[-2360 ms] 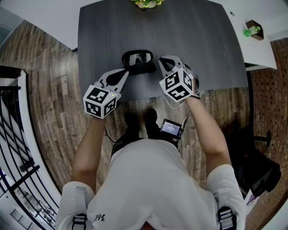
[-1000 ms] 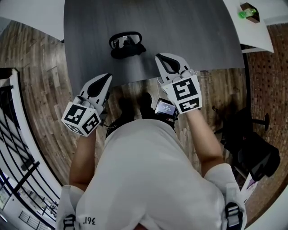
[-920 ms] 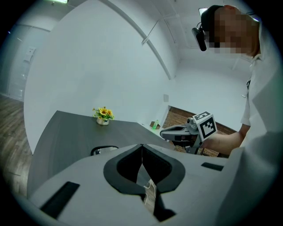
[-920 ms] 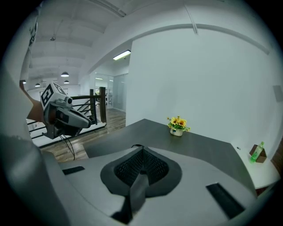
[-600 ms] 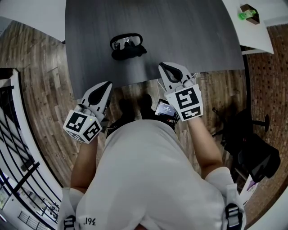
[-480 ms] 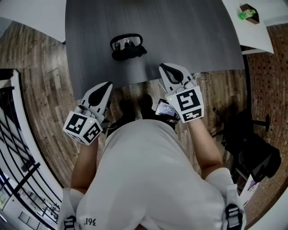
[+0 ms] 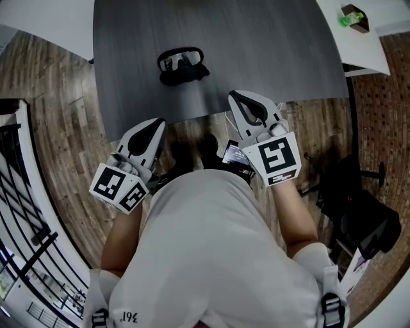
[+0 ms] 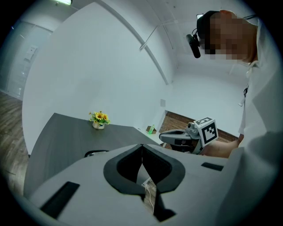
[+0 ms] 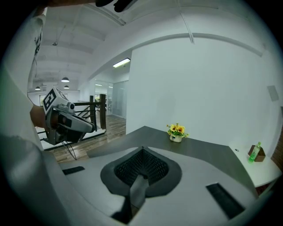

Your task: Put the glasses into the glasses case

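Observation:
The glasses (image 7: 178, 61) lie with their clear lenses up in a black case (image 7: 187, 74) on the dark grey table (image 7: 269, 51); the case's rim (image 8: 93, 153) peeks over my left gripper's body. My left gripper (image 7: 157, 123) is shut and holds nothing, off the table's near edge, below and left of the case. My right gripper (image 7: 236, 95) is also shut and holds nothing, its tip over the near edge to the right of the case. In each gripper view the jaws (image 8: 142, 146) (image 9: 142, 149) meet at a point with nothing between them.
A small pot of yellow flowers (image 9: 177, 131) stands at the table's far end. A green bottle (image 7: 350, 19) sits on a white side table (image 7: 378, 54) at the right. Wooden floor and a black railing (image 7: 19, 211) lie to the left.
Both grippers have drawn back from the case toward the person, past the table's near edge, and have risen a little. Both stay shut. The glasses and case have not moved.

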{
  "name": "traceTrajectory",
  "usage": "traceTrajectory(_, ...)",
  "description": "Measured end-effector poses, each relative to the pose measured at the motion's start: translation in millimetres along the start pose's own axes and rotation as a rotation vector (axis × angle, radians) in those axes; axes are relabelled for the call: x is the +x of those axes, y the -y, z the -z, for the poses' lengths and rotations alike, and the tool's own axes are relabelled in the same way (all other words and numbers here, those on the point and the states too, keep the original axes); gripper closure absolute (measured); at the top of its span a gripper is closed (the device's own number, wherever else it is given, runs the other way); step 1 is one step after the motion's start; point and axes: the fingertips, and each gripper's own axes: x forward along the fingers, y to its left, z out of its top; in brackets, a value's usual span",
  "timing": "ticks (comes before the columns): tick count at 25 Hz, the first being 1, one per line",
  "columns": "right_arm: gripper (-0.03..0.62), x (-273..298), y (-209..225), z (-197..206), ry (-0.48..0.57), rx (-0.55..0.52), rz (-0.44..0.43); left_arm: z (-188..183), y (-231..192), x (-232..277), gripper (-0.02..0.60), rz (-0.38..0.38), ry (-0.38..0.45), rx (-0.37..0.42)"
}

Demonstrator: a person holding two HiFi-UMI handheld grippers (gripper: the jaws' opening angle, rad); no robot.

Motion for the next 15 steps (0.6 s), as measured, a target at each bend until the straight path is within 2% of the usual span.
traceTrajectory(6,0.585,-6,-5,-7,-0.007,-0.022,-0.011,0,3,-2,0.571,0.004,0.003,-0.003)
traceTrajectory(15,0.586,-9,7,-2,-0.009,0.025,0.016,5,7,0,0.571,0.013,-0.011,-0.010)
